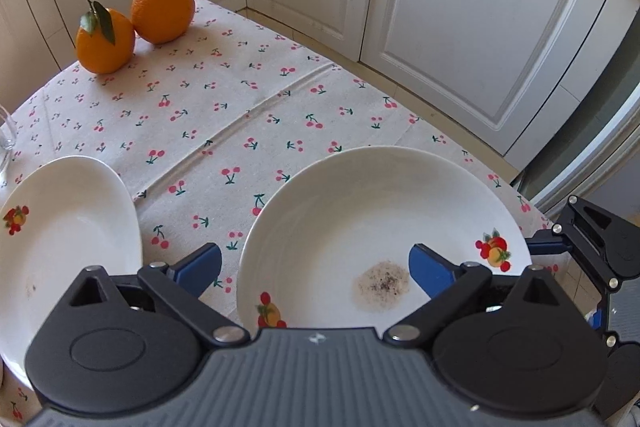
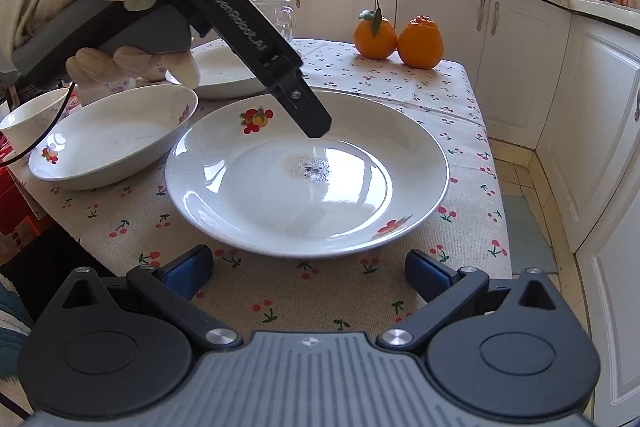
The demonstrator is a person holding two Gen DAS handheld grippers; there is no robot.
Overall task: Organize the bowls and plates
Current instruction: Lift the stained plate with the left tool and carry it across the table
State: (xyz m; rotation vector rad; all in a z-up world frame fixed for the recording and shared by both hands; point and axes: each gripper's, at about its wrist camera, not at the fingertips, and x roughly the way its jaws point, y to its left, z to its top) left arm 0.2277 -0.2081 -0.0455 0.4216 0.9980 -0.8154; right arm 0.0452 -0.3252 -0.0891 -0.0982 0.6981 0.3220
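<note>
Kitchen counter (image 2: 360, 307) with cherry-print cloth | we see the large plate (image 2: 400, 147) near its front edge, shallow bowl (image 2: 112, 139) just beside | left gripper (image 2: 316, 125) above plate, fingers apart, empty | right gripper (image 2: 308, 273) before plate rim, fingers apart, empty

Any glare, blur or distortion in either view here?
Right wrist: window glare streaks across the round plate, whose glossy well mirrors the left gripper. Left wrist: softer, even light, sharp. Both: fisheye bends the cabinets.
</note>
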